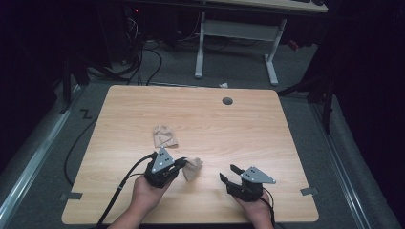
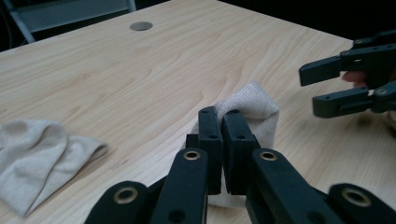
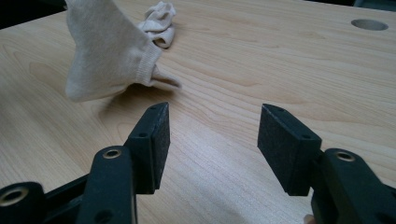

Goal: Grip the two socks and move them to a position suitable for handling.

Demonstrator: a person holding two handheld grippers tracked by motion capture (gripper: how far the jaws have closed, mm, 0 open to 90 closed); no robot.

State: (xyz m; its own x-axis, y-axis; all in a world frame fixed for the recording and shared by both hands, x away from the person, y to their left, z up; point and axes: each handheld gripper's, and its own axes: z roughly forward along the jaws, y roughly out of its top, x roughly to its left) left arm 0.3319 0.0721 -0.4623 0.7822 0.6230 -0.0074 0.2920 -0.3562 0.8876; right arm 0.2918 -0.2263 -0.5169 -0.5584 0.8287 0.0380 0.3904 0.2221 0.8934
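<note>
We see a light wooden table (image 1: 143, 105) on grey carpet (image 1: 47, 157), with a round grommet hole (image 1: 227, 101) near its far edge. Beyond the table stands a white-legged desk (image 1: 239, 33) with cables (image 1: 143, 52) beside it; the surrounding room is dark.

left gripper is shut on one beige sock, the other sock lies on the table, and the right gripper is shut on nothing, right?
Not quite. The right gripper is open: the right gripper view shows its jaws apart over bare table. The left gripper is shut on one beige sock, and the other sock lies on the table.
</note>
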